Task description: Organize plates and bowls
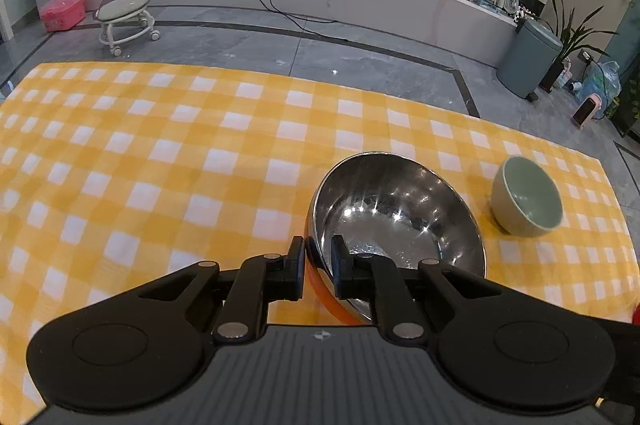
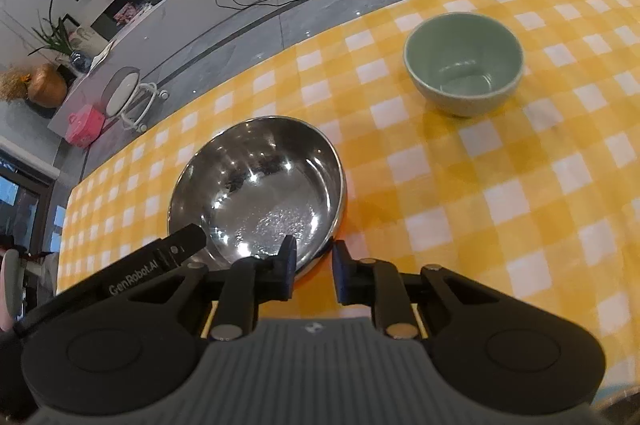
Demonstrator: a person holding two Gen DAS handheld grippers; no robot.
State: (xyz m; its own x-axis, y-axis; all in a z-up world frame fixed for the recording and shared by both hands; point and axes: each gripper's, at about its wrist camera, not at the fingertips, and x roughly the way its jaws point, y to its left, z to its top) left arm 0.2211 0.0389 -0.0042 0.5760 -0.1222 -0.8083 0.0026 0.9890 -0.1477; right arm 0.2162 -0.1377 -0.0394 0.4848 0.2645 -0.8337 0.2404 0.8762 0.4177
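Left tool (image 1: 317, 267) and right tool (image 2: 314, 271) both clamped on near rim of steel bowl (image 2: 264, 185), side by side. Bowl tilted on checked counter (image 1: 160, 165). Green bowl (image 2: 464, 63) sat beyond, rightward, nearer right tool.

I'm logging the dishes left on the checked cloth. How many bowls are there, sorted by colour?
Steel bowl with orange outside: 1
Pale green bowl: 1
Total: 2
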